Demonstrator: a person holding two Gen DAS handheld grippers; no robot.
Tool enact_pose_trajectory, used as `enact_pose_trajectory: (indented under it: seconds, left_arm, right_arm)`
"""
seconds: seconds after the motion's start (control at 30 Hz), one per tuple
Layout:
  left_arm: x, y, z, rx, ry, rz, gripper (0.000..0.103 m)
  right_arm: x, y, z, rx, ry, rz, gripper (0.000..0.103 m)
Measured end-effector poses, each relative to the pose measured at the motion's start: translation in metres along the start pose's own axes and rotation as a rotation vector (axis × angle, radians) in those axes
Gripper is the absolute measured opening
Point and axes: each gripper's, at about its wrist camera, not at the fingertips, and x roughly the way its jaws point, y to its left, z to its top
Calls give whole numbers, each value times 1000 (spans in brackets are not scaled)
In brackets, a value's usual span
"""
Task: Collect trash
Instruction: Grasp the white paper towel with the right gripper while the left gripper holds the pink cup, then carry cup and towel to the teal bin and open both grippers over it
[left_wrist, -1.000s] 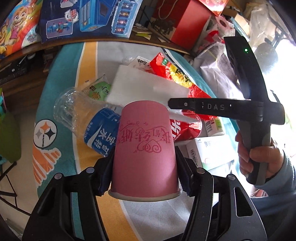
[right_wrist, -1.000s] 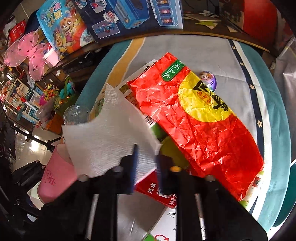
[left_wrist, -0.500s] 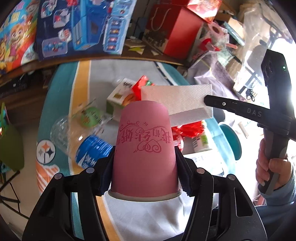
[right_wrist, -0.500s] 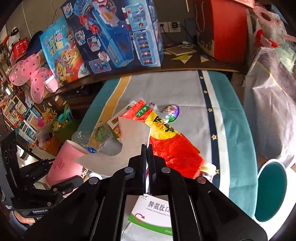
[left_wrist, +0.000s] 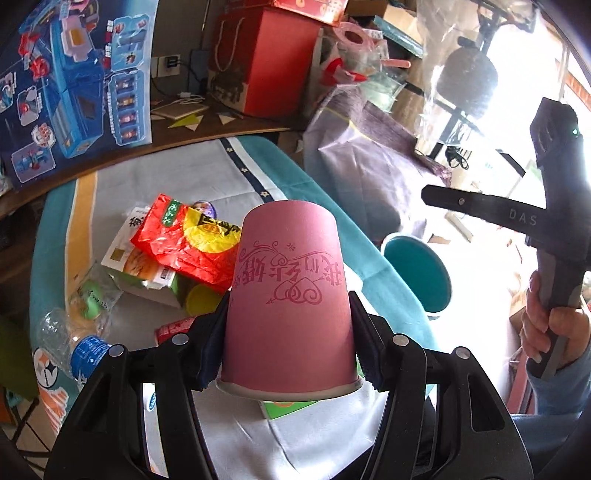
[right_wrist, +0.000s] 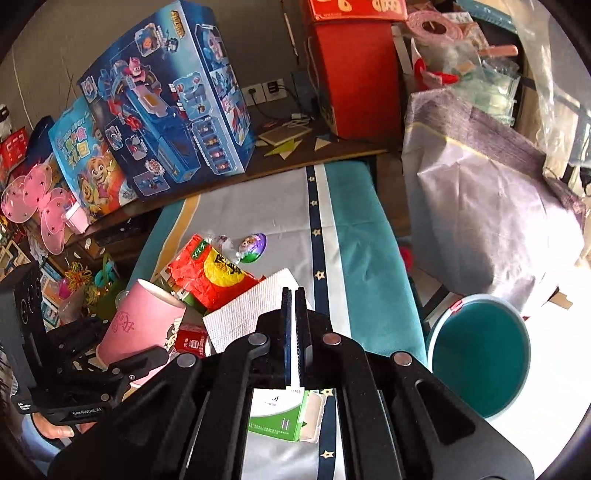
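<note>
At far left of the striped teal, grey and yellow tablecloth (left_wrist: 177, 177), a clear crushed plastic bottle with a blue label (left_wrist: 79, 341) lies on its side. Just right of it, a crumpled red and yellow snack bag (left_wrist: 181, 240) rests on a flattened white carton (left_wrist: 127, 254); a small purple egg-shaped wrapper (right_wrist: 254, 246) lies beyond the bag.

Centre: the left gripper (left_wrist: 288, 343) is clamped on an inverted pink paper cup with printed lettering (left_wrist: 288, 295), its pads pressing the cup walls near the rim. The cup is held clear above the cloth.

Next right, the right gripper (right_wrist: 294, 325) has its jaws closed on a white paper napkin (right_wrist: 243, 314), which hangs out to its left, lifted above the cloth. A green and white carton (right_wrist: 280, 417) lies below the fingers.

Far right, off the table edge, a teal round bin (right_wrist: 480, 354) stands on the floor, beside a grey-purple fabric bag (right_wrist: 487, 206).
</note>
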Motion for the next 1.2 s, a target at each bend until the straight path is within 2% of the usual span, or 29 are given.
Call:
enact_pose_trajectory:
  seconds: [0.03,0.07,0.13,0.23,0.33,0.47,0.57,0.6,0.63,0.67,0.77,1.0,1.07,1.2]
  left_arm:
    - [4,0,0,1,6,6,60]
    - [7,0,-2,-1,12,15,60]
    - [12,7,-6,-20,30,20,60]
    - [11,18,-12,-48,35,33,60]
    - [12,32,-16,-76,40,42,60]
    - [17,47,-19,-109,57,41,60]
    - [20,52,-19,-122,66,37,60]
    - [21,52,-19,-125,68,34,60]
    - [22,52,-19,-127,69,31,60]
    - [23,52,-18,-128,70,29,60]
    - [25,50,-16,-127,69,22,60]
    - [25,39,-11,-103,68,23,60]
    - [26,36,-10,-101,70,24,60]
    - [28,31,-8,-90,73,29,60]
  right_arm:
    - [10,-4,-5,12,27,3,13]
    - [19,-6,-12,19,63,19,38]
    - [43,-9,-26,42,124,33,64]
    - [76,-4,-39,37,183,40,65]
    - [102,6,-46,10,213,26,74]
    - [133,17,-56,-15,262,8,74]
    - [141,22,-58,-40,261,-24,72]
    - [141,24,-59,-51,259,-38,68]
    - [141,24,-59,-59,262,-39,51]
    - [141,24,-60,-63,270,-46,45]
    - [135,22,-62,-62,263,-40,37]
    - [119,11,-61,-24,265,-21,32]
    - [114,6,-61,-6,264,-13,23]
    - [104,-5,-62,38,261,13,23]
